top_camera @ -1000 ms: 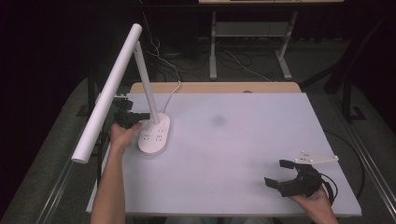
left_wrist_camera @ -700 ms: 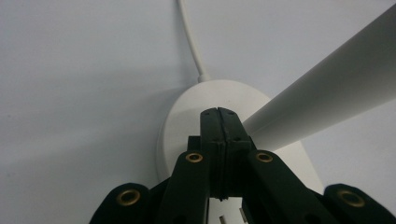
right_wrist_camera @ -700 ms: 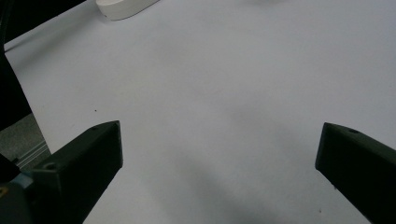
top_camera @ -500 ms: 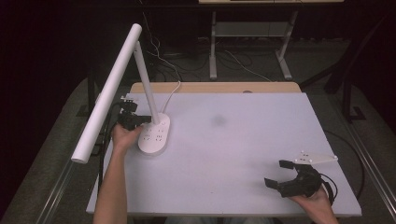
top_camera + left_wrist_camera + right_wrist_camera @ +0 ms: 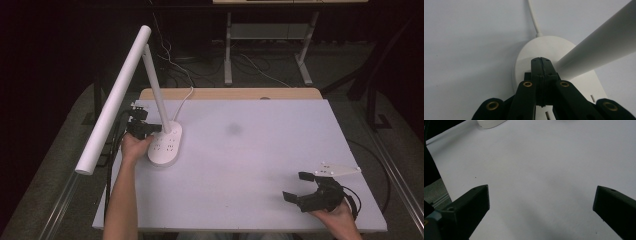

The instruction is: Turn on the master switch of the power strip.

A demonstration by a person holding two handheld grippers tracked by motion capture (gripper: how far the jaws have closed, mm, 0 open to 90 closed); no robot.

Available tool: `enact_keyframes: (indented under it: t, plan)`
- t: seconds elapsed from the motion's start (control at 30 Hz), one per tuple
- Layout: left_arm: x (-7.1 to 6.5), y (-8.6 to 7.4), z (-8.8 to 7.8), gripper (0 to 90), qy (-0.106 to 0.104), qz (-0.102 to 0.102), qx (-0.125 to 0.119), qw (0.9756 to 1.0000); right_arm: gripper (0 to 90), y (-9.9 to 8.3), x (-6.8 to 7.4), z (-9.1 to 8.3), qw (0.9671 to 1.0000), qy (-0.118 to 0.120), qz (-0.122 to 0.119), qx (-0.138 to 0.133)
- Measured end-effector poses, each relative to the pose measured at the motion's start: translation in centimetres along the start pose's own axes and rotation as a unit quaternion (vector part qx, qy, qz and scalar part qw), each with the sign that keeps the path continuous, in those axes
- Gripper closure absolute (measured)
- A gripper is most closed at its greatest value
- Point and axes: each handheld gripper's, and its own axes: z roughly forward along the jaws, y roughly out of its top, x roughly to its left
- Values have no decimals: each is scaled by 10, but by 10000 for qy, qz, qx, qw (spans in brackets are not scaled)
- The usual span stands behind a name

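Where the high view spreads widest, the white table (image 5: pixel 260 165) takes the centre and lower part of the frame, a flat matte sheet with a bare wooden strip along its far edge and dark floor all round. Its middle and right run open and smooth, apart from one faint grey smudge just above centre, so there is broad free room between the two hands.

At the left of that view stands the desk lamp (image 5: pixel 150 85): a long white round bar slants from the upper left down toward the left edge, carried on a slim white stem that rises from an oval base (image 5: pixel 167 145) near the table's left edge (smooth plastic, with small slots in its top). A white cord leaves the base toward the far edge.

Just left of the base sits the left gripper (image 5: pixel 150 129), black and hard-edged, its jaws pressed together with nothing between them; in the left gripper view (image 5: pixel 541 60) the joined tips lie over the base right beside the foot of the stem.

In the lower right of the high view, close to the table's near edge, the right gripper (image 5: pixel 300 186) rests in a hand, jaws spread wide and empty over bare table, a grey three-cornered plate on top.
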Motion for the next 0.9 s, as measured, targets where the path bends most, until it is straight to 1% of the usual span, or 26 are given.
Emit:
enact_keyframes:
  t: [0.07,0.2,0.33,0.43,0.47,0.5,0.53,0.57,0.63,0.73,0.77,0.87,0.9]
  plan:
    - [1,0,-1,900,-22,-96,45,9999,1,0,0,0,10000,1,-2,3]
    - [1,-1,-1,900,-14,-97,83,9999,1,0,1,0,10000,11,-16,6]
    - [-2,1,0,900,65,-23,160,9998,1,0,1,0,10000,7,3,8]
    - [-1,1,0,900,66,-65,157,9998,1,0,1,-1,10000,9,-4,11]
    - [-6,2,2,900,211,10,173,9996,1,0,0,-1,10000,10,-14,2]
    - [-6,2,2,900,211,10,173,9996,1,0,1,-1,10000,4,-9,3]
    - [-7,2,2,900,262,52,184,9995,1,0,1,-1,10000,4,-9,3]
    - [-6,1,2,900,258,-28,152,9995,1,0,1,-1,10000,0,-19,-7]
    - [-7,1,3,900,265,-27,78,9996,1,0,0,-1,10000,-9,-42,-12]
    - [-8,1,3,900,300,-45,93,9995,1,0,0,-2,10000,-16,-44,-22]
    - [-7,1,2,900,276,-69,101,9995,1,0,-1,-2,10000,-19,4,-38]
    - [-5,0,2,900,193,-69,65,9998,1,0,-1,-2,10000,-27,7,-43]
    - [-4,0,1,900,203,-58,22,9998,1,0,-1,-2,10000,-26,6,-40]
